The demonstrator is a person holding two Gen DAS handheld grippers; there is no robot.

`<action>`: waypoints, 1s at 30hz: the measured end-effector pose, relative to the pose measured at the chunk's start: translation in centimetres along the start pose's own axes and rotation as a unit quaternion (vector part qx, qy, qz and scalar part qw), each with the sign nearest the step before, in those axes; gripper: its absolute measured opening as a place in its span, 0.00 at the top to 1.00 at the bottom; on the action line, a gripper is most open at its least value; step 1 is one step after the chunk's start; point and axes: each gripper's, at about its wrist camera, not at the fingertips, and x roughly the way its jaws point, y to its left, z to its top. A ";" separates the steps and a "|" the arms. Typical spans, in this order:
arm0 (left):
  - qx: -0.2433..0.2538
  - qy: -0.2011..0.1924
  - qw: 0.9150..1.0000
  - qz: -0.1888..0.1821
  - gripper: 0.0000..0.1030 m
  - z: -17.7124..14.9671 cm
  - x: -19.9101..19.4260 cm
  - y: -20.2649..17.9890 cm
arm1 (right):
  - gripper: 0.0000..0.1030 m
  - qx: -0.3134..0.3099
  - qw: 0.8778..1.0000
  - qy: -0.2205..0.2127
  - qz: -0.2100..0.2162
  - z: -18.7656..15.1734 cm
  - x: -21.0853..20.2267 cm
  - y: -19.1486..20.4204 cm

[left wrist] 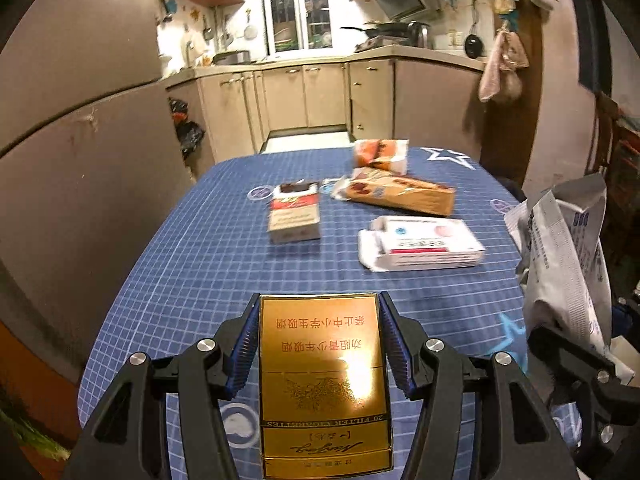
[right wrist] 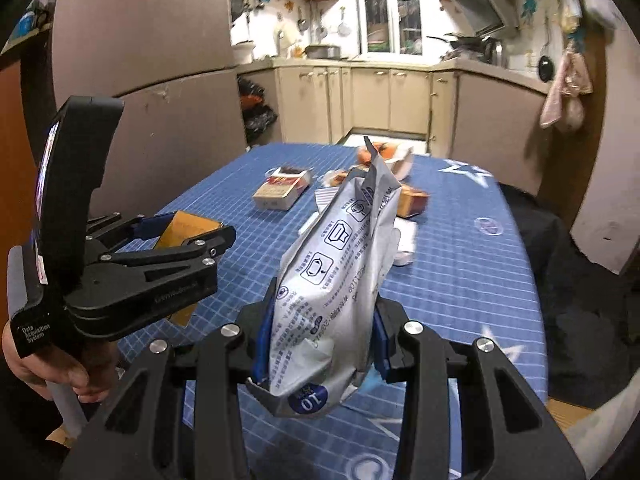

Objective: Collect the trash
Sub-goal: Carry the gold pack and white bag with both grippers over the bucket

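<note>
My left gripper [left wrist: 318, 316] is shut on a gold cigarette box [left wrist: 322, 380], held above the near end of the blue checked table [left wrist: 192, 272]. It also shows in the right wrist view [right wrist: 188, 232], left of my right gripper. My right gripper [right wrist: 322, 320] is shut on a crumpled silver-white food bag [right wrist: 340, 272], which also shows in the left wrist view [left wrist: 568, 264]. On the table lie a red-and-white cigarette pack [left wrist: 294, 216], a white carton [left wrist: 424, 244], an orange snack box [left wrist: 400, 194] and an orange-white wrapper [left wrist: 380, 154].
A grey fridge [left wrist: 80, 140] stands close along the table's left side. Kitchen cabinets [left wrist: 304, 96] and a counter lie beyond the far end. A dark chair or cloth [right wrist: 560, 264] sits at the table's right. Towels [left wrist: 502, 68] hang on the wall.
</note>
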 end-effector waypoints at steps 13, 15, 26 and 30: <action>0.070 -0.035 0.994 -0.071 0.44 2.0 -3.0 -10.3 | 0.64 0.065 0.993 -0.052 -0.087 -1.7 -7.3 -8.1; 0.082 -0.038 0.992 -0.085 0.44 2.2 -3.3 -12.0 | 0.64 0.076 0.990 -0.058 -0.100 -2.1 -8.3 -9.4; 0.146 -0.045 0.975 -0.163 0.44 2.4 -4.9 -22.5 | 0.64 0.125 0.975 -0.087 -0.164 -4.9 -14.2 -15.2; 0.170 -0.049 0.966 -0.190 0.44 2.3 -5.6 -26.0 | 0.64 0.139 0.967 -0.095 -0.192 -6.1 -16.4 -17.2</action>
